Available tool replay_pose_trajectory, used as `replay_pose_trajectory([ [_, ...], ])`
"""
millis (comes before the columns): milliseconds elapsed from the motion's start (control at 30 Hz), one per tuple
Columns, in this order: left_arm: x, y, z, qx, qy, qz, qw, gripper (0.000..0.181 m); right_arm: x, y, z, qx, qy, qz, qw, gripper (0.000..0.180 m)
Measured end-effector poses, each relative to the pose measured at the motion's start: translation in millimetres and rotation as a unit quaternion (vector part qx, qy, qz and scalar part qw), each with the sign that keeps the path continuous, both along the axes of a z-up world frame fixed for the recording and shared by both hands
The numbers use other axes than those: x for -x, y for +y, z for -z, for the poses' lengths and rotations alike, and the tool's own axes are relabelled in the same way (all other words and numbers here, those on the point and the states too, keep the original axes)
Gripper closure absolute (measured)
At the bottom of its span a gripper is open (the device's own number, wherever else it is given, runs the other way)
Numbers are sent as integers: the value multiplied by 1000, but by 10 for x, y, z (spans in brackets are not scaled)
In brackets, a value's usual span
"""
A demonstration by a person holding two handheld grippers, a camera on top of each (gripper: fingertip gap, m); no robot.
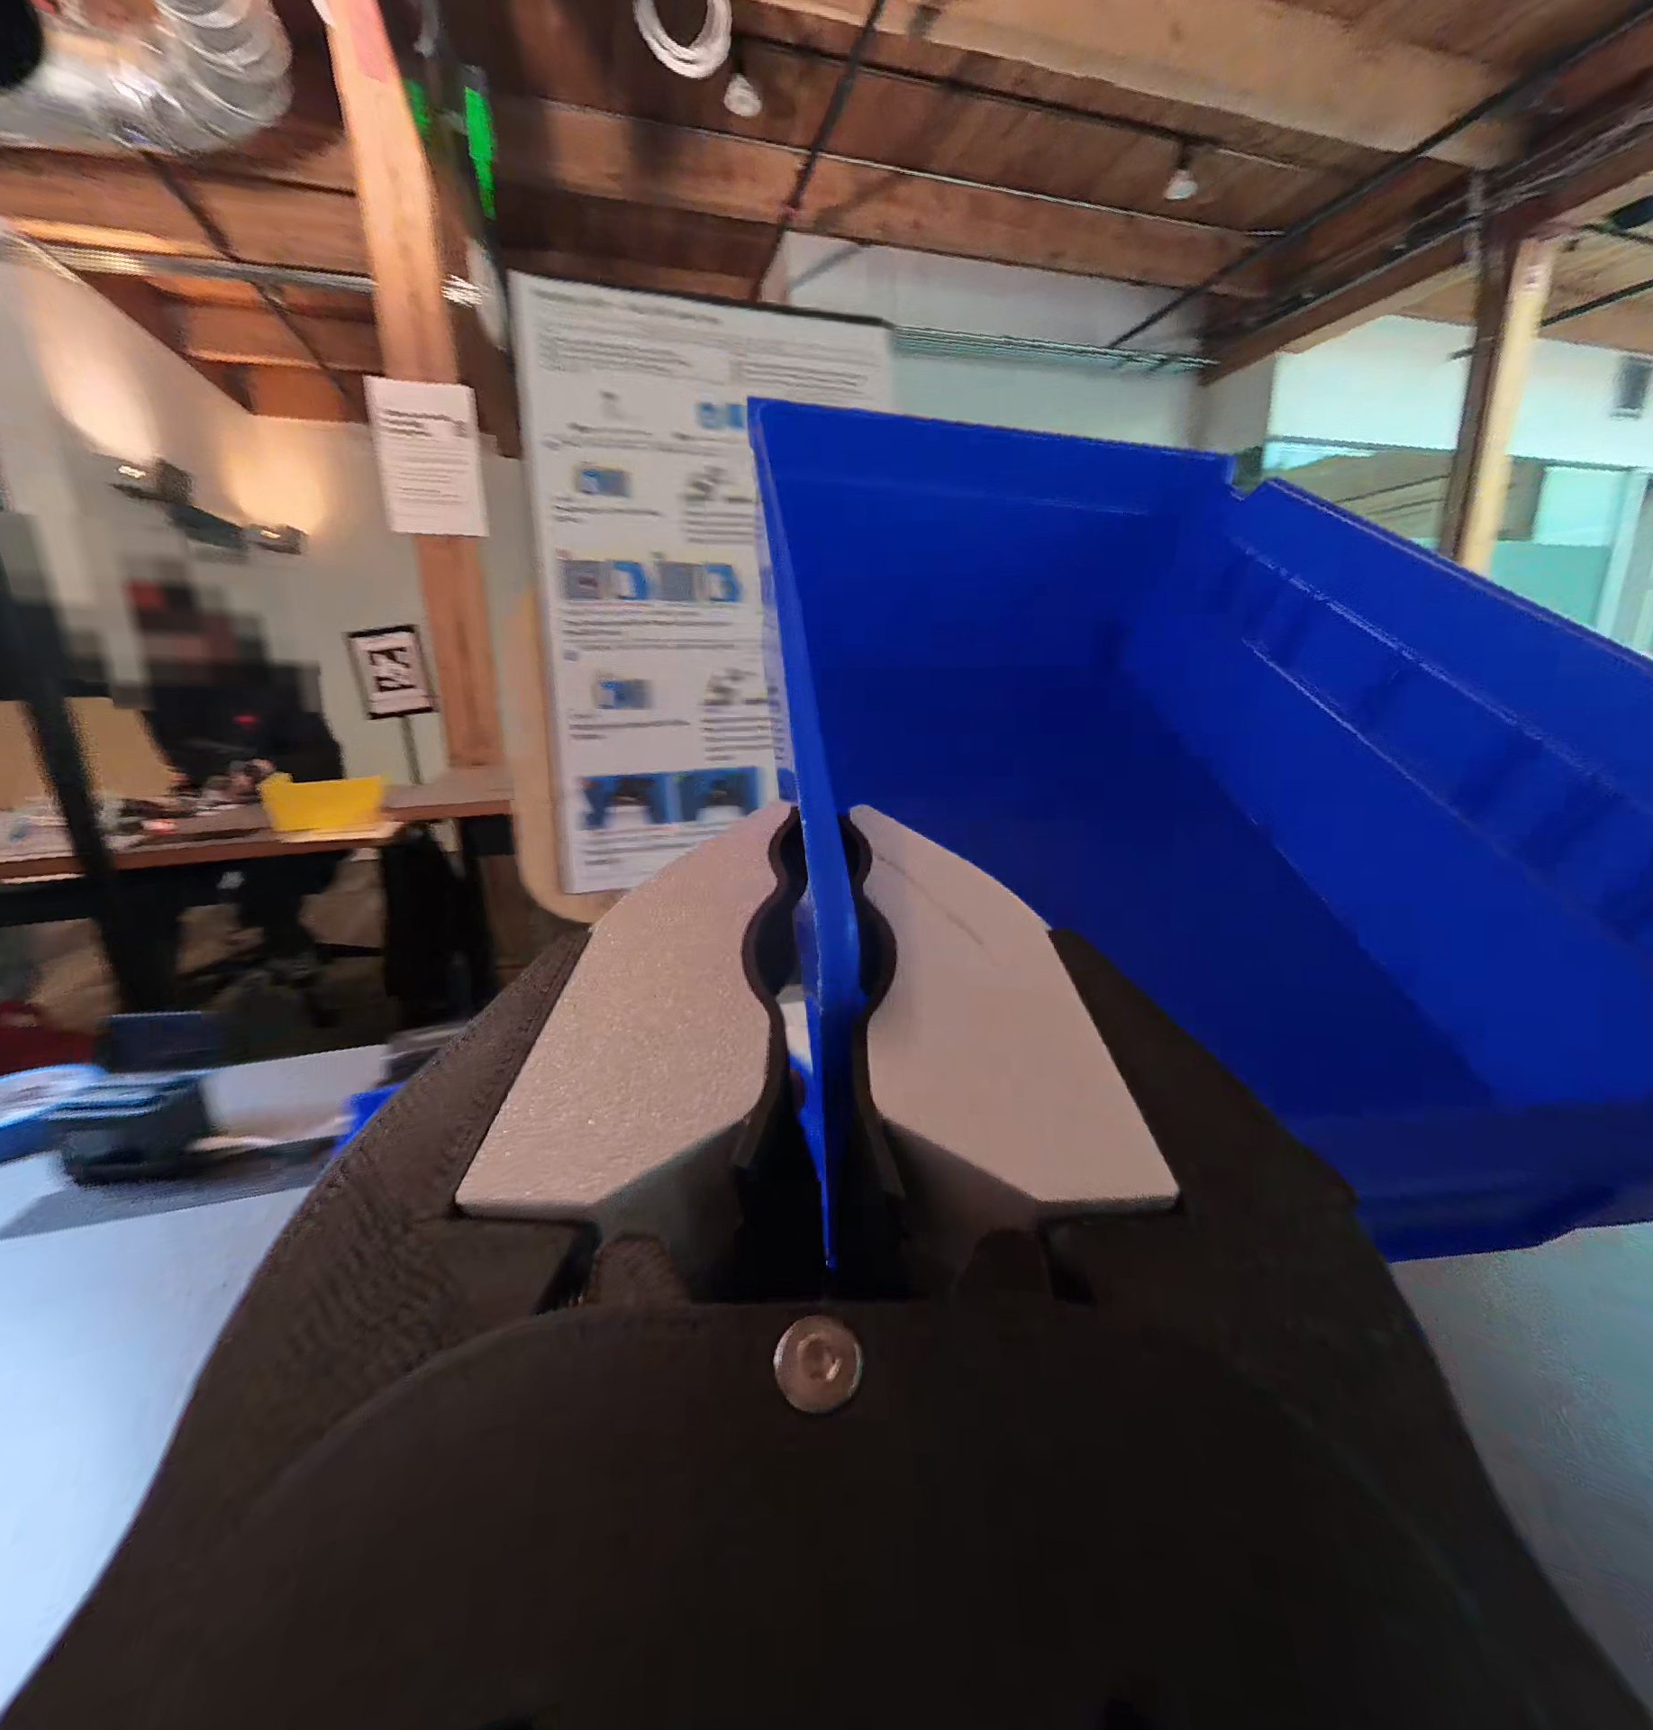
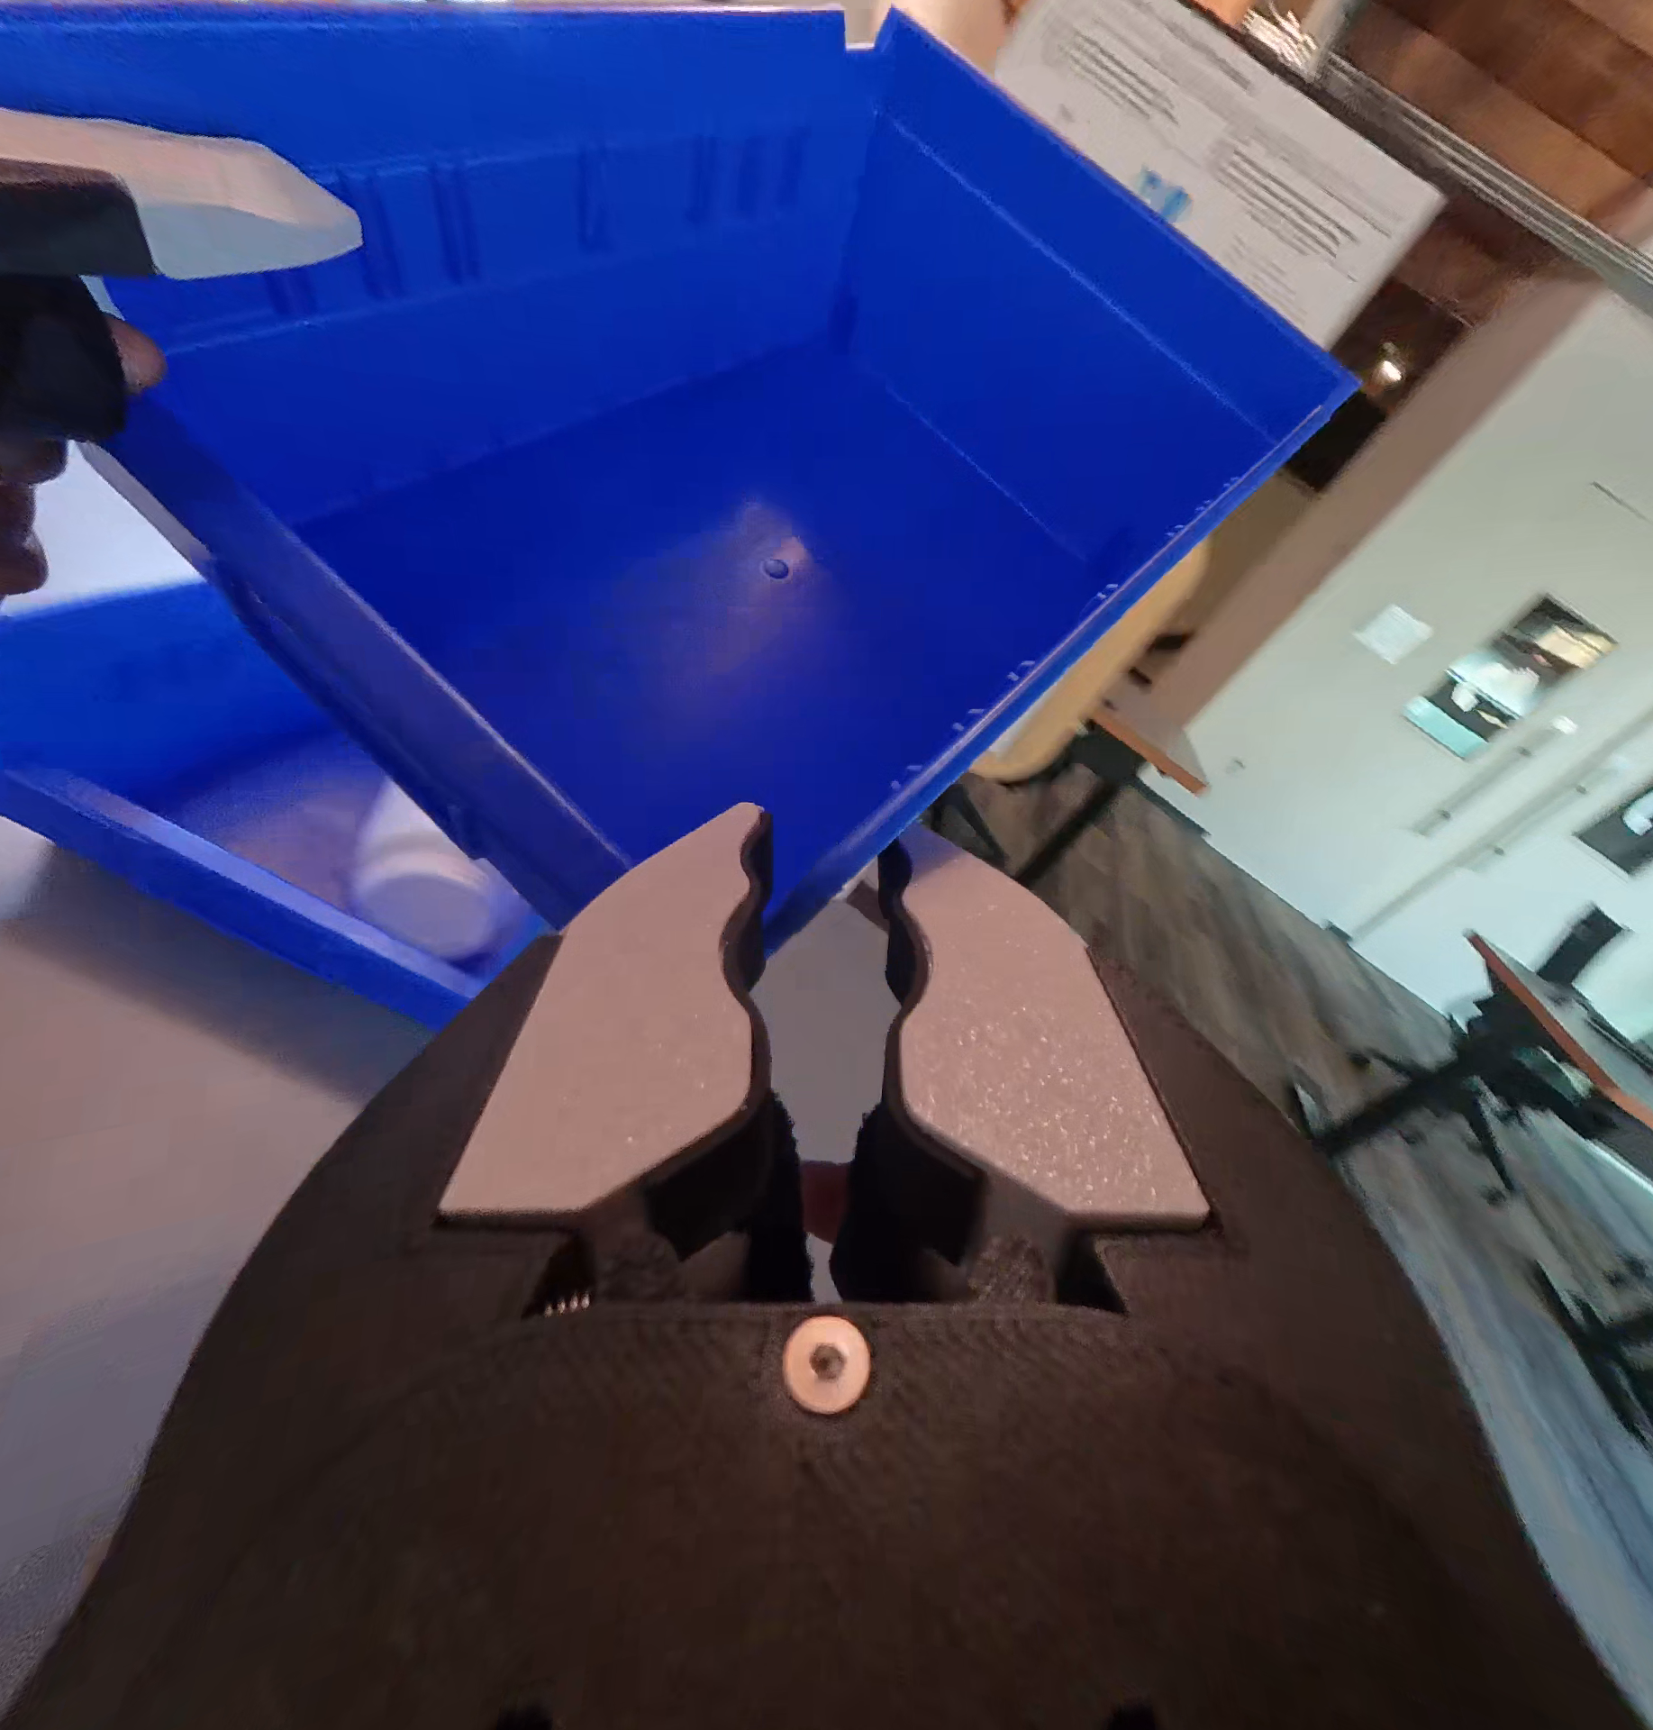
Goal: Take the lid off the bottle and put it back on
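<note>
My left gripper [image 1: 822, 828] is shut on the side wall of an empty blue bin [image 1: 1131, 796], which is held up and tilted above the table. In the right wrist view the same bin [image 2: 673, 524] shows its empty inside. My right gripper [image 2: 827, 843] has its jaws narrowly apart with the bin's near rim between the tips. The left gripper's finger [image 2: 242, 211] and a hand [image 2: 8, 505] show at the upper left. A white bottle [image 2: 420, 889] with its lid on lies in a second blue bin [image 2: 195, 871] on the table below.
The pale grey table [image 2: 148, 1170] lies under both grippers. Blurred items [image 1: 120, 1123] sit at its far left. Behind are a wooden post [image 1: 410, 309], a poster board [image 1: 654, 580], and a person at a desk with a yellow tub [image 1: 322, 800]. The gap from one gripper's tips to the other's is roughly 20 cm. The white bottle [image 2: 420, 889] is about 20 cm from my left fingertips.
</note>
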State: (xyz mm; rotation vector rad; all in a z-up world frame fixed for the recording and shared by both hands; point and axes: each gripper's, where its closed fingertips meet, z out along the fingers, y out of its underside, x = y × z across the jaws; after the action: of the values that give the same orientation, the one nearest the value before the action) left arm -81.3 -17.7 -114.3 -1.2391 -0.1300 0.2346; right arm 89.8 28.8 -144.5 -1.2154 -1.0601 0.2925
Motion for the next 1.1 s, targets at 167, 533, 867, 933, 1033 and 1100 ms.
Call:
replay_pose_trajectory([
  [167, -772, 788, 211, 49, -24, 100, 994, 175, -854, 412, 133, 21, -17, 88, 996, 158],
  [533, -2015, 1787, 1046, 201, -47, 188, 960, 174, -2129, 1052, 853, 173, -61, 194, 964, 158],
  [867, -2497, 1945, 1738, 281, -73, 231, 928, 164, -2625, 1353, 1545, 268, -115, 249, 924, 163],
  [933, -2549, 1928, 1749, 279, -66, 240, 928, 161, -2663, 1364, 1571, 277, -113, 249, 921, 163],
  [1033, -2660, 1868, 1774, 290, -54, 266, 918, 155, -2771, 1395, 1581, 275, -126, 267, 915, 163],
  [1100, -2713, 1819, 1835, 304, -44, 283, 909, 149, -2797, 1394, 1581, 284, -126, 258, 915, 160],
])
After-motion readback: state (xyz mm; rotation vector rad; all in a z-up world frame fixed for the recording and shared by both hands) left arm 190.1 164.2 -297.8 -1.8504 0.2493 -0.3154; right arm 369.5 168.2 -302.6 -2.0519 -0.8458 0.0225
